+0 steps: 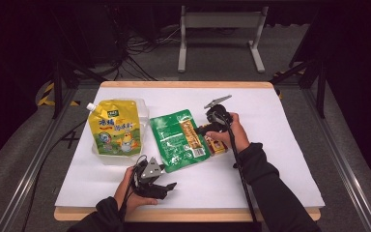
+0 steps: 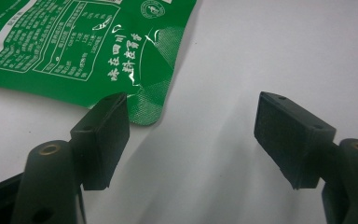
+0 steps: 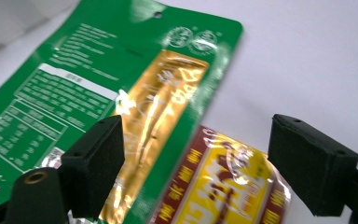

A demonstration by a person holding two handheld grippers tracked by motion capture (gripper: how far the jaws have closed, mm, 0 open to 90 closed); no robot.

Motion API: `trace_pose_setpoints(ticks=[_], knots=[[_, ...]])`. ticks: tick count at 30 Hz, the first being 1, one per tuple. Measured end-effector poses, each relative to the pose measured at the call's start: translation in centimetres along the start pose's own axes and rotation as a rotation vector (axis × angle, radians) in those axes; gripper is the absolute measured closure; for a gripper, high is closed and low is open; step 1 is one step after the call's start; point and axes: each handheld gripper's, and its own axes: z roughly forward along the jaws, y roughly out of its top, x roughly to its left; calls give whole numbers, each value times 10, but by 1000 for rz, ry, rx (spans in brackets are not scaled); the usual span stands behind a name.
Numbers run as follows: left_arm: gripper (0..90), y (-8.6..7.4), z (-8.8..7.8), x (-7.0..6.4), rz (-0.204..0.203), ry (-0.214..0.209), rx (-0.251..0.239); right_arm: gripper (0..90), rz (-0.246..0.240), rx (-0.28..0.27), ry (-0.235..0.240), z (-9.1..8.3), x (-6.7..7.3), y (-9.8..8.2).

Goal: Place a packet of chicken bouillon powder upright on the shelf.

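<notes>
Two grippers are out on the white table (image 1: 280,159), and I am working both from far away. My left gripper (image 1: 166,186) sits low in the high view, a little left of the middle, near the table's front edge. In the left gripper view its two black jaws stand wide apart with nothing but bare white table between them. The left jaw's tip is just beside the bottom corner of the green packet (image 2: 74,51), but I cannot tell if it touches it.

My right gripper (image 1: 207,128) is in the middle of the high view, a bit to the right, at the right edge of the green packet (image 1: 178,140). Its jaws are open too, and they hold nothing. In the right gripper view a red and yellow packet (image 3: 223,186) lies on the table between the jaws, near the bottom of the frame. The pads do not press on it. A gold packet (image 3: 158,121) lies on top of the green one, just beside the left jaw.

In the high view the red and yellow packet (image 1: 216,145) peeks out under my right hand (image 1: 234,135). A yellow pouch (image 1: 113,128) with a white cap lies to the left, near the green packet but apart from it.
</notes>
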Motion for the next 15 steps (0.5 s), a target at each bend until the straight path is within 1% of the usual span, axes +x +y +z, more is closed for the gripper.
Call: trace_pose_setpoints(ticks=[1,2,4,6,8,9,11,12,13,15], knots=[[271,0,0,0,-2,-8,-3,194,7,8,-20,0,-3,-1],[266,0,0,-1,2,-11,-4,194,22,16,-30,0,-6,-3],[265,0,0,0,5,-22,-4,185,51,30,-25,3,-10,-5],[262,-1,0,0,14,-32,-3,186,71,11,-23,3,-12,-6],[256,-3,-2,1,12,-40,-9,185,66,21,-45,4,-12,-5],[254,-3,-3,1,15,-40,-12,178,69,36,-64,6,-12,-4],[249,-4,-6,1,15,-48,-22,176,79,35,-87,6,-14,-4],[245,-5,-8,1,16,-53,-27,170,110,35,-90,7,-17,-4],[244,-5,-8,1,19,-54,-32,166,128,39,-75,9,-19,-5],[241,-5,-10,2,18,-67,-40,160,135,54,-57,14,-20,-5]])
